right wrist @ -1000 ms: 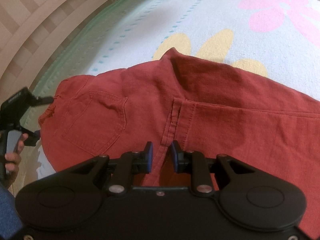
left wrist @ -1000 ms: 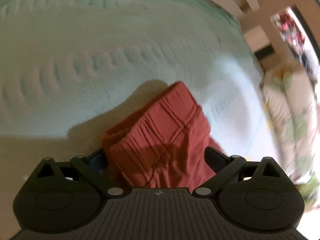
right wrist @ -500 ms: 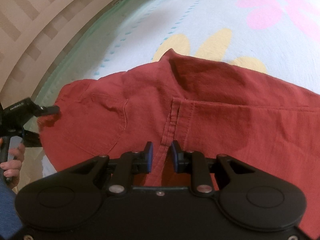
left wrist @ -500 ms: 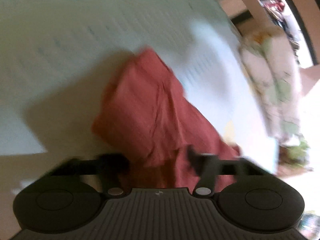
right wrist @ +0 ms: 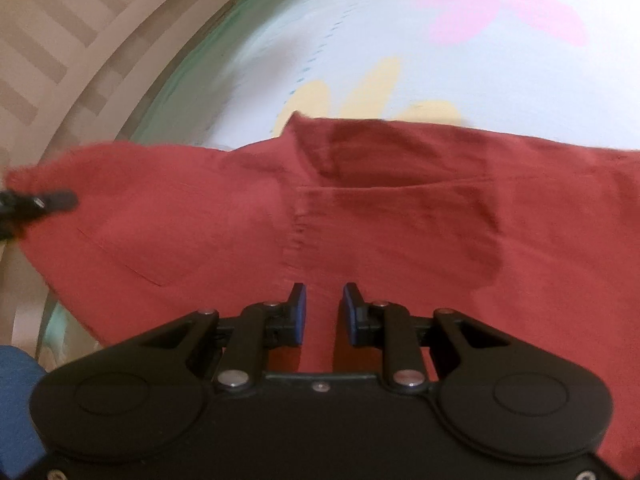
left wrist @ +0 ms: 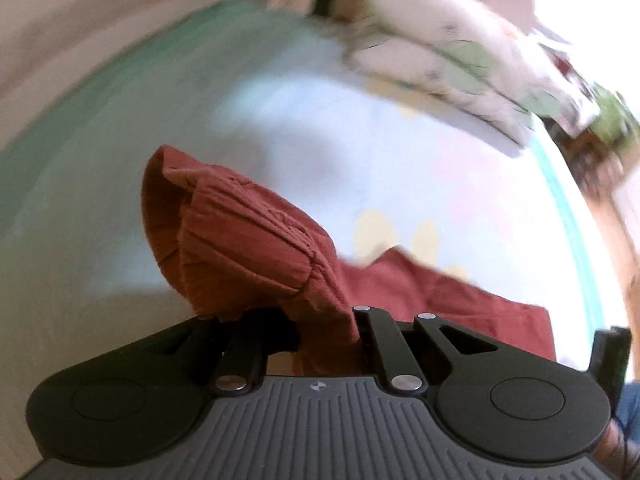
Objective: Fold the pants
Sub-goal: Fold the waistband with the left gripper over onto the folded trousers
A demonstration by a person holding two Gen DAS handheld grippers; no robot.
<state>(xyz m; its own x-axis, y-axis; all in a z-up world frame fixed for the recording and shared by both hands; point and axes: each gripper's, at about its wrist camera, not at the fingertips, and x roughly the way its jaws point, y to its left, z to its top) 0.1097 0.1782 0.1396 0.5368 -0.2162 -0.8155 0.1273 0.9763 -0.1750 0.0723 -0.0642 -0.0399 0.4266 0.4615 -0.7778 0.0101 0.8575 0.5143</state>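
Observation:
The red pants (right wrist: pixel 400 216) lie spread on a bed with a flowered sheet (right wrist: pixel 440 60). My right gripper (right wrist: pixel 323 308) is shut on the waistband at the centre seam, blue pads close on the cloth. My left gripper (left wrist: pixel 320 328) is shut on a bunched corner of the pants (left wrist: pixel 248 240), which rises in a fold above the fingers. The left gripper also shows at the left edge of the right wrist view (right wrist: pixel 36 202), holding the pants' side lifted off the bed.
A green mattress border (right wrist: pixel 180 80) and a slatted wooden bed frame (right wrist: pixel 60 48) run along the left. A flowered pillow or quilt (left wrist: pixel 460 60) lies at the far end of the bed. A blue sleeve (right wrist: pixel 16 400) shows at lower left.
My left gripper has swung round and lifted its corner of the pants, pulling the cloth up and over. My right gripper keeps its hold at the seam; the pants have stretched taut leftward.

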